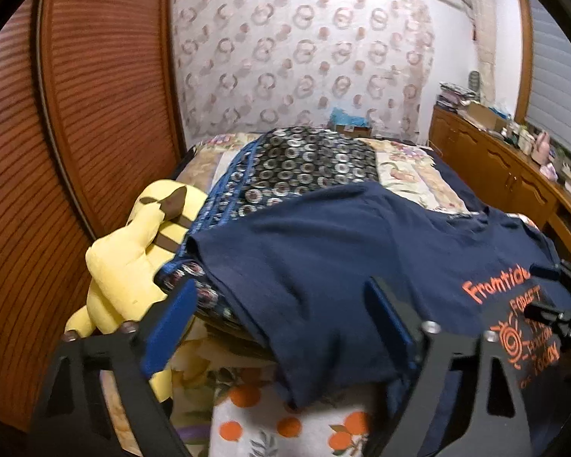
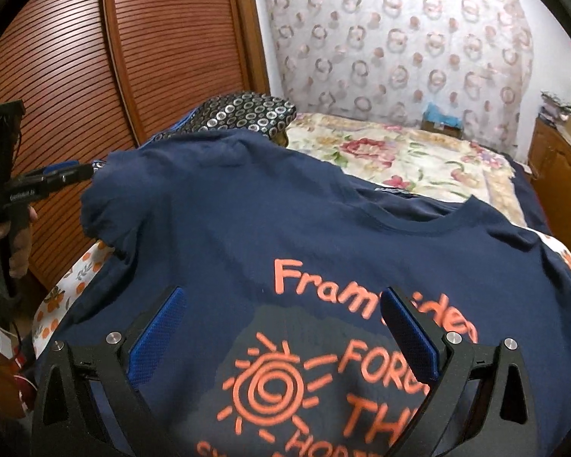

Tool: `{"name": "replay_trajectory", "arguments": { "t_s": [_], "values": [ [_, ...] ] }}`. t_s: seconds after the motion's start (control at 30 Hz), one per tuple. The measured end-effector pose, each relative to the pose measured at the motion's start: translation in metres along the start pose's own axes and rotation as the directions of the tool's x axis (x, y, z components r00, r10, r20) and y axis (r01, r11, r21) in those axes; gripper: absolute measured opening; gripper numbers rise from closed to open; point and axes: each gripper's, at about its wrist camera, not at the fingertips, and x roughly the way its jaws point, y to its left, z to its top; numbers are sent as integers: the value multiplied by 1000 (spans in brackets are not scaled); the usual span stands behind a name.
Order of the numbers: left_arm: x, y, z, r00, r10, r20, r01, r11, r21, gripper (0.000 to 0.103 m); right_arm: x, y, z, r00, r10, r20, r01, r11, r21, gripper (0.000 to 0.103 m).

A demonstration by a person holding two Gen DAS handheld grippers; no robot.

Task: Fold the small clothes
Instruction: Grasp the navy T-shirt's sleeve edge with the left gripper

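Standing at the far left of the left wrist view, a slatted brown wardrobe door [image 1: 76,114] fills the edge, and just right of it a yellow plush toy [image 1: 133,259] slumps against a dark ring-patterned cushion [image 1: 308,163] on the bed [image 1: 411,175]. Next comes the left gripper [image 1: 281,304], its jaws released and spread wide with blue pads; the sleeve side of a navy T-shirt [image 1: 323,243] lies between and beyond them, and neither pad presses on the cloth. The shirt is spread flat on the near part of the bed, over an orange-fruit print sheet [image 1: 285,419], its left sleeve reaching up onto the patterned cushion. Further right the orange lettering [image 1: 495,285] on the shirt's chest shows, and at the right edge a wooden cabinet [image 1: 514,175] carries clutter. In the right wrist view a hand [image 2: 15,236] at the left edge grips the other tool's handle beside the sleeve. The right gripper [image 2: 285,327] hangs above the chest print, jaws likewise released and wide apart, with nothing clamped; an orange sun drawing [image 2: 270,384] lies between them. Behind the collar [image 2: 437,209], a floral bedspread [image 2: 418,160] covers the rest of the bed.
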Motion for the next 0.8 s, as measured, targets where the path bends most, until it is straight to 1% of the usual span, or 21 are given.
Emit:
{"name": "replay_trajectory", "arguments": {
  "t_s": [0.03, 0.1, 0.2, 0.27, 0.4, 0.5, 0.57, 0.6, 0.63, 0.67, 0.7, 0.73, 0.8],
  "values": [
    [4, 5, 2, 1000, -5, -10, 5, 1000, -12, 78, 7, -2, 2, 1000, 2, -4, -2, 1000, -4, 101],
    [12, 14, 5, 1000, -11, -28, 10, 999, -36, 65, 18, -5, 9, 1000, 5, -23, -6, 1000, -13, 101],
    [24, 28, 9, 999, -19, -50, 15, 997, -79, 58, 32, -6, 15, 999, 11, -46, -12, 1000, -23, 101],
    [33, 35, 11, 997, -19, -69, 12, 994, -106, 54, 38, -7, 16, 998, 13, -60, -14, 1000, -27, 101],
    [44, 42, 15, 995, -27, -91, 15, 992, -128, 48, 50, -8, 21, 997, 12, -80, -14, 1000, -20, 101],
    [52, 47, 18, 993, -17, -115, 1, 991, -136, 48, 52, -12, 20, 996, 12, -85, -13, 1000, -12, 101],
    [56, 49, 19, 992, -28, -122, 10, 989, -145, 48, 51, -9, 18, 996, 9, -86, -10, 1000, -7, 101],
    [57, 49, 19, 992, -29, -123, 11, 990, -140, 42, 51, -8, 18, 996, 9, -85, -10, 1000, -6, 101],
    [57, 49, 18, 992, -20, -121, 4, 991, -133, 31, 50, -7, 18, 997, 9, -83, -9, 1000, -6, 101],
    [56, 49, 18, 993, -5, -117, -10, 992, -128, 10, 50, -8, 18, 997, 7, -80, -7, 1000, -6, 101],
    [54, 48, 19, 994, -9, -110, -5, 992, -125, 6, 51, -8, 18, 997, 3, -77, -4, 1000, -5, 101],
    [51, 48, 21, 995, -19, -95, 7, 993, -121, 4, 50, -8, 17, 997, 2, -74, -2, 1000, -3, 101],
    [37, 40, 26, 999, -20, -45, 15, 996, -90, 3, 47, -7, 16, 998, -3, -68, 3, 1000, 0, 101]
  ]
}}
